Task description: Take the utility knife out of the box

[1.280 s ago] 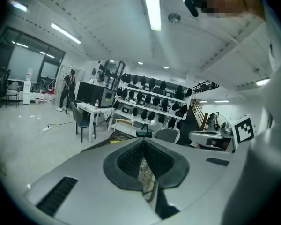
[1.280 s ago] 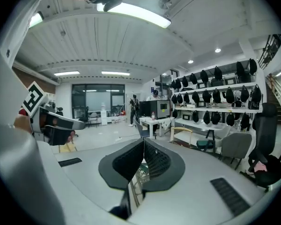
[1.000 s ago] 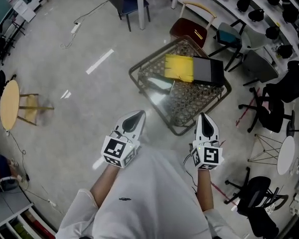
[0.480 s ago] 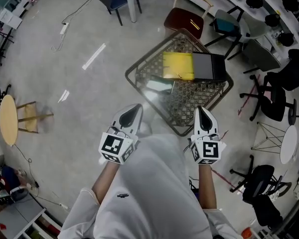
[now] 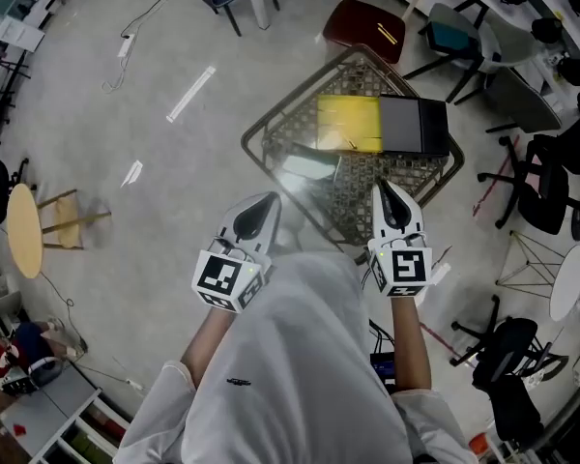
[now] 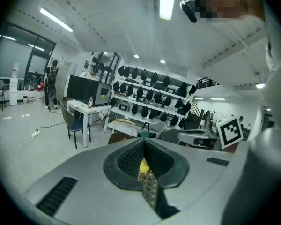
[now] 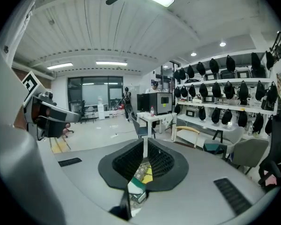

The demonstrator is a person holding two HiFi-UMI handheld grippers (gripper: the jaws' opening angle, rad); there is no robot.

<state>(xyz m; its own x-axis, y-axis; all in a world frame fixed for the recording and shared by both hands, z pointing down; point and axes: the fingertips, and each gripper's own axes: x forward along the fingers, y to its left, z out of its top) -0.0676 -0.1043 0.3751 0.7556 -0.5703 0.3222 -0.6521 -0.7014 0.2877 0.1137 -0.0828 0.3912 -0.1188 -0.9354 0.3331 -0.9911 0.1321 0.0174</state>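
Box (image 5: 382, 124) sits on the worktop (image 5: 295, 133) ahead; left hand-held gripper (image 5: 261, 222) and right hand-held gripper (image 5: 389, 201), both closed and empty, should open before reaching in.

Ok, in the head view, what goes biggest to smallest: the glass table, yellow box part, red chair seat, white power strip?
1. glass table, largest
2. yellow box part and red chair seat: about alike, so no ranking between them
3. white power strip, smallest
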